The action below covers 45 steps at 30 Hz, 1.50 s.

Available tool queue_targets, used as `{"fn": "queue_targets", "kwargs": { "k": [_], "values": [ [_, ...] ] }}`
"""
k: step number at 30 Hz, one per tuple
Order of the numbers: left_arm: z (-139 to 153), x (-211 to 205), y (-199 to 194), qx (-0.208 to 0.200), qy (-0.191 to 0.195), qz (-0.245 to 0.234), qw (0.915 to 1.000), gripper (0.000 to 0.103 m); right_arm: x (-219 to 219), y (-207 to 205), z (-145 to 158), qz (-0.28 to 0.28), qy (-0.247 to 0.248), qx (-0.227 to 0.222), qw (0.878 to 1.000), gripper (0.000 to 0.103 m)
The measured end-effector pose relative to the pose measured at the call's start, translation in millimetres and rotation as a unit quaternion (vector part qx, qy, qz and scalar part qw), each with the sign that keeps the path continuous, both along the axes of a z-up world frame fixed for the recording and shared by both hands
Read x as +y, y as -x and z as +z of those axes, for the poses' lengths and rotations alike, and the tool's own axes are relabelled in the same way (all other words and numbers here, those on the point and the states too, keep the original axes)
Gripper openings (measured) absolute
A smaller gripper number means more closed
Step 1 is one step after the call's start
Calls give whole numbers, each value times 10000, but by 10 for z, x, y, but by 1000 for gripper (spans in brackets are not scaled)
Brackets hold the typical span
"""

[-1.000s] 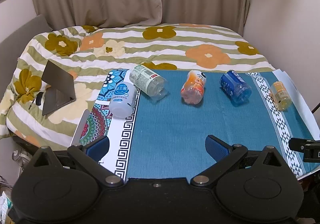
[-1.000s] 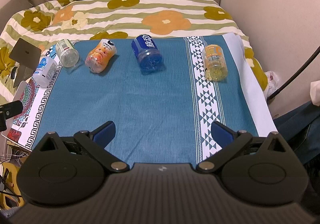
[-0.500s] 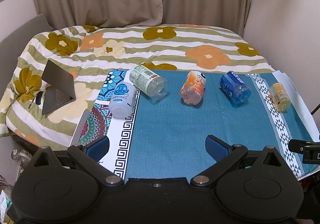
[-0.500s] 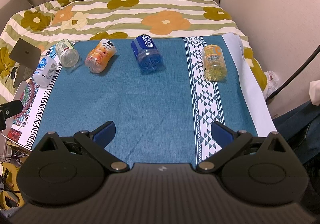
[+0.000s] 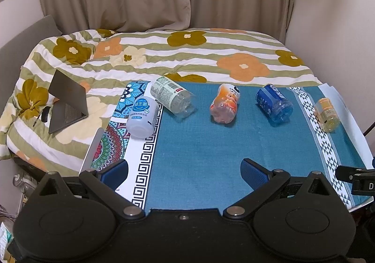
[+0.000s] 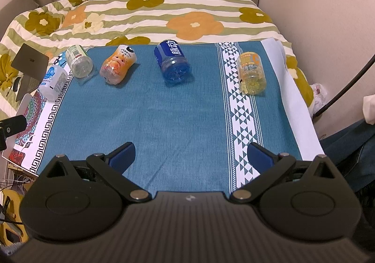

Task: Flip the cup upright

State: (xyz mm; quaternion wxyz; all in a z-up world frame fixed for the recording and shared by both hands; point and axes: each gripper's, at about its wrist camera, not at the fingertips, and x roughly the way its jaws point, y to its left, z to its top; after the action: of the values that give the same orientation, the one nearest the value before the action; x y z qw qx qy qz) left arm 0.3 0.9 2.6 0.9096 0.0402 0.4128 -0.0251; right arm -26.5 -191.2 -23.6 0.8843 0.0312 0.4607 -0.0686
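Observation:
Several plastic cups lie on their sides in a row across the far part of a blue cloth (image 5: 199, 145): a white one (image 5: 141, 116) (image 6: 52, 81), a clear green-labelled one (image 5: 172, 96) (image 6: 78, 62), an orange one (image 5: 225, 103) (image 6: 118, 67), a blue one (image 5: 274, 104) (image 6: 172, 62) and a yellow one (image 5: 327, 114) (image 6: 252, 73). My left gripper (image 5: 184, 172) is open and empty above the near edge. My right gripper (image 6: 191, 156) is open and empty, well short of the cups.
The cloth covers a table (image 6: 290, 99) in front of a bed with a flowered quilt (image 5: 187, 56). A half-open laptop (image 5: 66, 103) lies on the bed at left. A wall (image 6: 328, 5) and a dark cable (image 6: 346, 89) are at right.
Both views have shifted very slightly; the cups lie where they were and both grippers stay open.

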Motion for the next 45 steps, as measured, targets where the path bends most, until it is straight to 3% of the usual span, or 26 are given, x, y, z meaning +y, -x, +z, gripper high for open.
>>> {"fn": "queue_targets", "kwargs": {
  "k": [34, 45],
  "values": [
    [30, -84, -35, 105, -5, 231, 9997, 103, -104, -90, 11, 129, -127, 84, 9998, 103],
    [195, -146, -425, 41, 241, 818, 9964, 103, -320, -373, -15, 618, -158, 132, 9979, 103]
  ]
}}
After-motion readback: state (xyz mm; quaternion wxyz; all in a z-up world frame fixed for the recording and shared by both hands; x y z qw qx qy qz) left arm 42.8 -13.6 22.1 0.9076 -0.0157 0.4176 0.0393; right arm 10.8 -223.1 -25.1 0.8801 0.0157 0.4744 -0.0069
